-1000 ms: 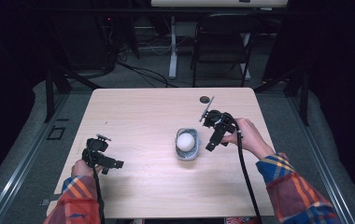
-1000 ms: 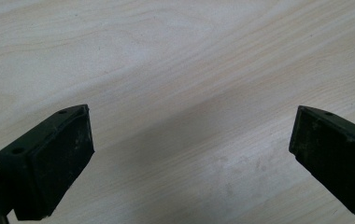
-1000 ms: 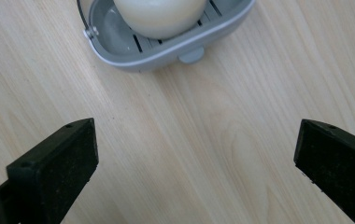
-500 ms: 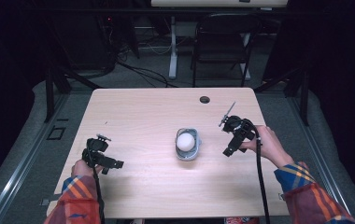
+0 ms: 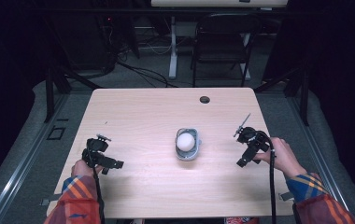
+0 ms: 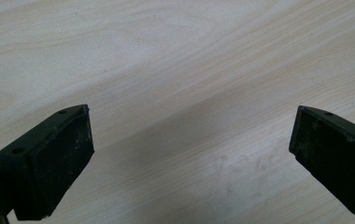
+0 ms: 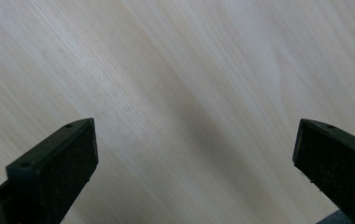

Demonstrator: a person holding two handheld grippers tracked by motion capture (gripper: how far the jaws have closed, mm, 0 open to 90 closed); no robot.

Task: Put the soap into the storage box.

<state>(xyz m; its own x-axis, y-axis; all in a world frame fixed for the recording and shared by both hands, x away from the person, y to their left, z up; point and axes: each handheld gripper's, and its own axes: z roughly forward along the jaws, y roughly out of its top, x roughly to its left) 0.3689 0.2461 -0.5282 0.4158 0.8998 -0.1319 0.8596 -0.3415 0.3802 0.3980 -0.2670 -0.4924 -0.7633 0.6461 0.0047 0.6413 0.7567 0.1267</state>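
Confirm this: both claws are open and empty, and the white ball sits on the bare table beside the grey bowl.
Not quite. The white ball sits inside the grey bowl, not beside it on the table, as the high view shows. The rest holds: the left claw and right claw are both open and empty over bare wood.

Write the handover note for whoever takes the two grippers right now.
Left gripper: open, holding nothing, low over the table at its near left.
Right gripper: open, holding nothing, at the table's right side, apart from the bowl.
White ball sits inside the small grey bowl at the table's middle.
Done, judging by the layout: ball is in the bowl.
Left: probably nothing but parking both grippers; confirm before moving anything.
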